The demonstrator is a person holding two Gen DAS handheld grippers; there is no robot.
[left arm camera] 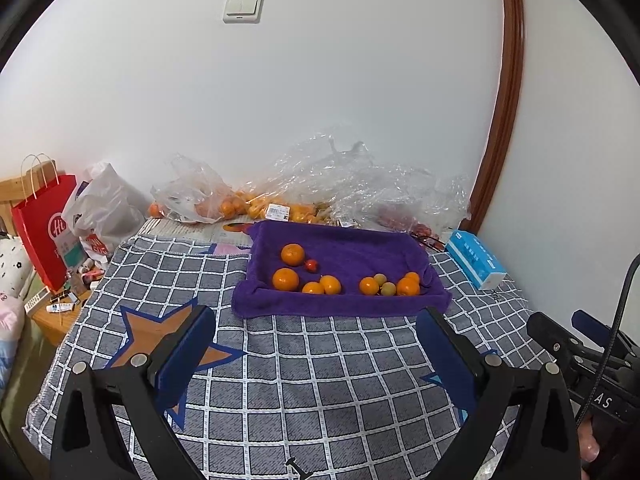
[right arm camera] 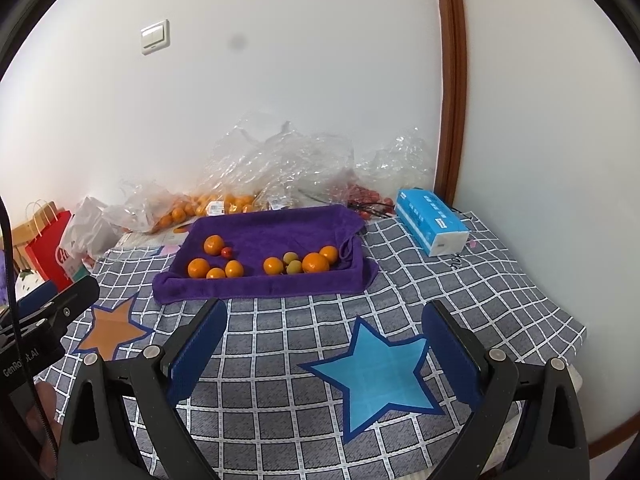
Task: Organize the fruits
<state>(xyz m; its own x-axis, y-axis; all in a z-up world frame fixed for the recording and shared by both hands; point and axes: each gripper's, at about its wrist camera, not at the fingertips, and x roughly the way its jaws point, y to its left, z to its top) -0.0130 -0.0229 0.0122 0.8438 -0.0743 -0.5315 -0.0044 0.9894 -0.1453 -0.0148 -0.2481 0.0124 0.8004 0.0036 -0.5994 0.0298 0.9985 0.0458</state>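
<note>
A counter under a grey checked cloth [right arm camera: 280, 360] fills both views; three stars show on it, a blue one [right arm camera: 380, 372] and an orange one [right arm camera: 110, 328] whole, and a third, blue, mostly hidden behind the left gripper's right finger. At the far side lies a purple towel [left arm camera: 340, 248], its edges turned up like a shallow tray. In it are ten fruits: seven oranges [left arm camera: 285, 279], two small yellow-green fruits [left arm camera: 388, 289] and one small red fruit [left arm camera: 311, 265], in two loose groups, five left and five right. Behind the towel, against the wall, crumpled clear bags [left arm camera: 340, 176] hold more oranges and small red fruits, too jumbled to count. One blue tissue pack [right arm camera: 432, 220] lies right of the towel, and one red paper bag [left arm camera: 44, 224] stands off the counter's left end beside a white plastic bag [left arm camera: 106, 208]; small items below them are too tiny to make out. The left gripper [left arm camera: 316, 344] and the right gripper [right arm camera: 324, 332] both hover over the bare cloth short of the towel, fingers spread wide and holding nothing. Each gripper's base is cut off by the frame edge.
</note>
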